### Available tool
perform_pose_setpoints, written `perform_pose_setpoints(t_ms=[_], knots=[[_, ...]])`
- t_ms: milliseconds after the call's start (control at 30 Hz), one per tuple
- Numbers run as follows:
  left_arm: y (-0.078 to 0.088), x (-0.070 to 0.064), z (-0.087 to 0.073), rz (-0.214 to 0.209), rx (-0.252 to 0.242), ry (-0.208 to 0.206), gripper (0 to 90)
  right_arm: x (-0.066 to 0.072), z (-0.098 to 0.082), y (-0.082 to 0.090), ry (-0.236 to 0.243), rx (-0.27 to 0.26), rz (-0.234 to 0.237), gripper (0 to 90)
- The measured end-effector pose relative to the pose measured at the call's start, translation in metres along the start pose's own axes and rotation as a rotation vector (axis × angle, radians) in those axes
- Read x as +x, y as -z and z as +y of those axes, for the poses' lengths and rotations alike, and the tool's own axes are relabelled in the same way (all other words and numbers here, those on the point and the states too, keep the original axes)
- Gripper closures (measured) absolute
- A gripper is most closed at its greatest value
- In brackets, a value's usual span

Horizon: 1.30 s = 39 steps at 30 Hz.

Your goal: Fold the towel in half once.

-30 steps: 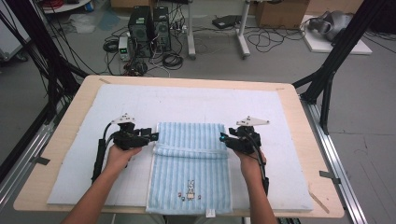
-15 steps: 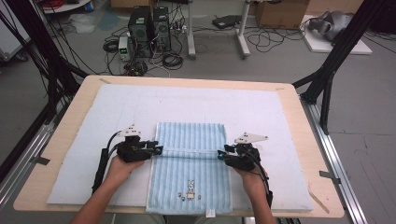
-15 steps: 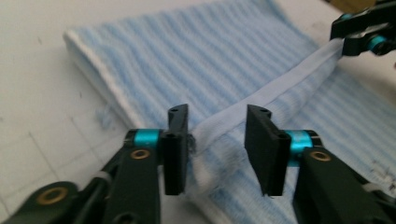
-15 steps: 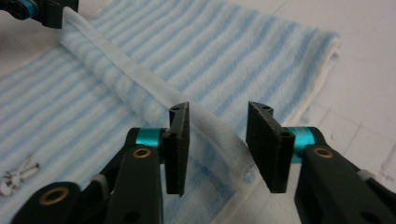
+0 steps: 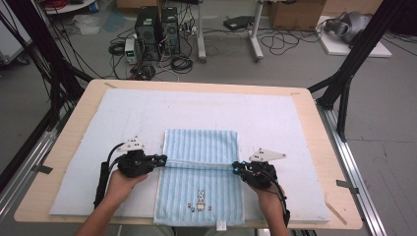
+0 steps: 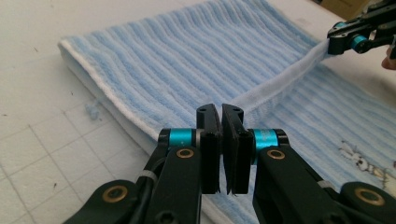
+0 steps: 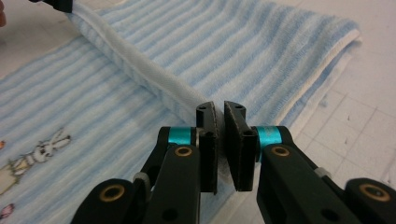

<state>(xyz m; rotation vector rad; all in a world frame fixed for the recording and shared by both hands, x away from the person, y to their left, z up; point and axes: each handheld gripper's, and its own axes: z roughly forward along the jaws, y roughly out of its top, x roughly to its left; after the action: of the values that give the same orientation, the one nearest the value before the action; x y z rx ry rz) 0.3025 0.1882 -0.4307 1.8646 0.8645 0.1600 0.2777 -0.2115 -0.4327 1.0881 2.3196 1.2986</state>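
Both clamped on the towel (image 5: 200, 147): left gripper (image 5: 160, 160) and right gripper (image 5: 236, 167) pinching one folded edge, stretched nine to three, bunny end waiting at six.

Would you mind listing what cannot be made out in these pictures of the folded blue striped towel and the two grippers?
- Towel layers under the fold of the blue striped towel: covered by the upper layer, high view.
- Small motifs beside the embroidered rabbit: too small, high view.
- Towel corner held by the left gripper: hidden between the jaws, left gripper view.
- Corner held by the right gripper: likewise, right gripper view.
- Rabbit: cut off at the edge, both gripper views.
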Motion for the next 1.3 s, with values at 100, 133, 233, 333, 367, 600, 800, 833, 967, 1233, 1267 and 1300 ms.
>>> perform_pose_setpoints(t_ms=[100,133,233,333,367,600,800,833,967,1233,1267,1300], knots=[[0.007,-0.005,-0.003,-0.013,-0.012,-0.007,85.6,0.006,-0.001,0.008,0.021,-0.026,0.0,84.0],[0.009,-0.007,-0.005,-0.02,-0.016,-0.007,85.6,0.008,-0.001,0.01,0.029,-0.028,0.0,83.9],[0.017,-0.013,-0.012,-0.04,-0.023,-0.012,85.6,0.015,-0.005,0.018,0.039,-0.032,0.007,83.8],[0.022,-0.02,-0.018,-0.055,-0.031,-0.019,85.6,0.021,-0.01,0.025,0.051,-0.035,0.012,83.8],[0.024,-0.023,-0.02,-0.062,-0.031,-0.02,85.6,0.024,-0.012,0.027,0.055,-0.038,0.01,83.8],[0.035,-0.038,-0.03,-0.087,-0.022,-0.053,85.6,0.036,-0.027,0.039,0.066,-0.041,0.021,83.7],[0.042,-0.046,-0.042,-0.109,-0.01,-0.05,85.5,0.047,-0.039,0.045,0.089,-0.035,0.022,83.4],[0.042,-0.047,-0.044,-0.114,-0.01,-0.049,85.5,0.05,-0.042,0.046,0.079,-0.034,0.026,83.3],[0.044,-0.05,-0.053,-0.126,-0.01,-0.041,85.0,0.054,-0.051,0.048,0.076,-0.041,0.026,80.1],[0.044,-0.032,-0.041,-0.039,-0.1,0.046,43.3,0.042,-0.045,0.055,-0.018,-0.107,-0.037,52.2],[0.043,-0.029,-0.037,-0.034,-0.109,0.05,42.5,0.039,-0.042,0.057,-0.026,-0.12,-0.052,50.3],[0.043,-0.027,-0.034,-0.03,-0.116,0.052,41.8,0.037,-0.039,0.057,-0.037,-0.129,-0.061,47.0]])
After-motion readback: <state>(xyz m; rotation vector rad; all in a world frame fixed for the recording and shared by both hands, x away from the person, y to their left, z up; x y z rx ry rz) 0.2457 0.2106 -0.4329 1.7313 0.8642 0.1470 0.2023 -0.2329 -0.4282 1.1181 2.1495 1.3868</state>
